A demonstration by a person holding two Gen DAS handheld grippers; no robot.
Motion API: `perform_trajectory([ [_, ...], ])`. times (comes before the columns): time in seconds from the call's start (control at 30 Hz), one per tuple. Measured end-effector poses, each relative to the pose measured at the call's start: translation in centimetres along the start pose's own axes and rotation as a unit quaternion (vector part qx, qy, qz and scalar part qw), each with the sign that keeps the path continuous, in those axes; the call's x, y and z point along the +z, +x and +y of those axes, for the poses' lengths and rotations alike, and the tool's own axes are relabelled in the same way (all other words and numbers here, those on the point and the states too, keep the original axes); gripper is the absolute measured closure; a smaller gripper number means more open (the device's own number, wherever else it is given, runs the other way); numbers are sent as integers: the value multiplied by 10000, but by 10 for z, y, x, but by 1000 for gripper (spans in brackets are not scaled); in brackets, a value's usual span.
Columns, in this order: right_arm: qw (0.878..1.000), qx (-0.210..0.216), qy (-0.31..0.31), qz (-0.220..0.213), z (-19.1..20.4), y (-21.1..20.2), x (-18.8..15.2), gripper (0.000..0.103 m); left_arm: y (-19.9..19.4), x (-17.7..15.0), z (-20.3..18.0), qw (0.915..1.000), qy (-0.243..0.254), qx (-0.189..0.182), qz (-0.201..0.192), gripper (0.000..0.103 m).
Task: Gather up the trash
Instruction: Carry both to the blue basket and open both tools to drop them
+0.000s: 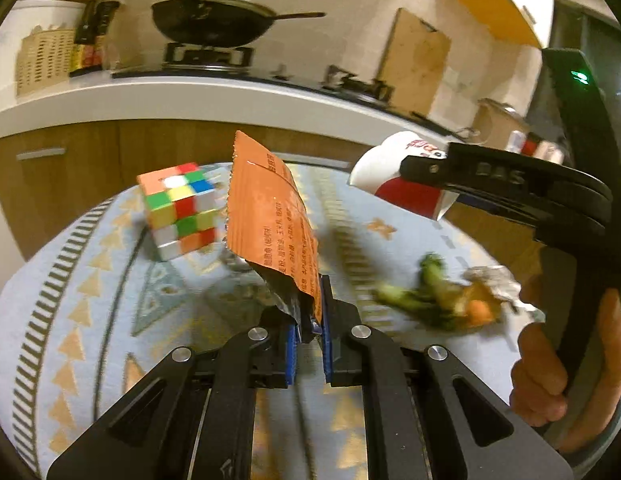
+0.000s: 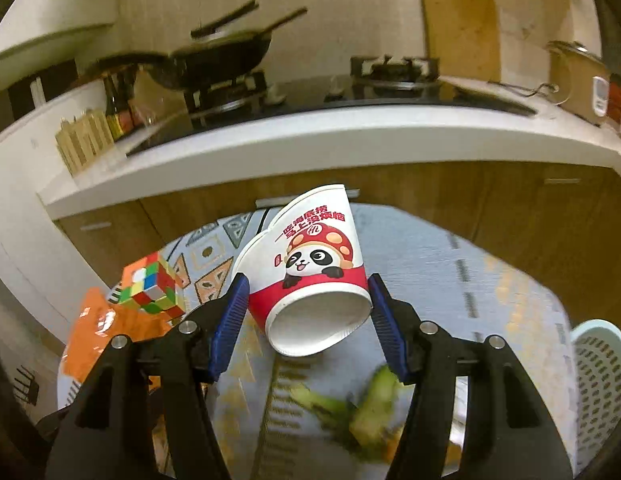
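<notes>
Two loads: both tongs carry trash, lifted off the bench [image 1: 90,280].
Left tongs [image 1: 309,334]: clenched on orange wrapper [image 1: 266,216].
Right tongs [image 2: 306,320]: gripping panda paper cup [image 2: 310,268].
Next: likely carry to white basket [image 2: 598,376]; vegetable scraps [image 2: 366,408] remain.

Both wrist views low over table [image 1: 90,280], facing kitchen counter [image 2: 310,140]

Orange foil snack wrapper [image 1: 270,224], printed with text, standing upright, lifted off the table, lower end crumpled; white-and-red paper cup with panda print [image 2: 310,272], tilted, raised at right; blurred green and orange vegetable scraps [image 1: 438,300] lying near right on the cloth.
</notes>
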State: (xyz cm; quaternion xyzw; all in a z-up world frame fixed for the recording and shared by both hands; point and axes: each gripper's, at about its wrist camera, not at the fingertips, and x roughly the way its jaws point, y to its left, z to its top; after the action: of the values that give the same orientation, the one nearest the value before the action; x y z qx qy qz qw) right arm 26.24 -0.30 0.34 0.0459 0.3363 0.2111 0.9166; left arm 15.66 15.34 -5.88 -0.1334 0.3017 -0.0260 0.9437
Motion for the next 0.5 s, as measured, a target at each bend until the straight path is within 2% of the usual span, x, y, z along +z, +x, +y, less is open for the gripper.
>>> perform_trajectory([
  [0.07, 9998, -52, 34, -164, -9, -23, -2, 46, -6, 1, -9, 9996, 4, -279, 11, 95],
  [0.23, 9977, -350, 190, -549, -37, -76, -6, 46, -30, 6, -49, 9973, 343, -630, -127, 95],
  [0.33, 9926, -791, 437, -814, -60, -107, -10, 46, -39, 10, -79, 9947, 588, -812, -209, 95],
  [0.5, 9852, -1206, 739, -967, -97, -143, -17, 46, -42, 13, -124, 9889, 893, -1175, -162, 95],
])
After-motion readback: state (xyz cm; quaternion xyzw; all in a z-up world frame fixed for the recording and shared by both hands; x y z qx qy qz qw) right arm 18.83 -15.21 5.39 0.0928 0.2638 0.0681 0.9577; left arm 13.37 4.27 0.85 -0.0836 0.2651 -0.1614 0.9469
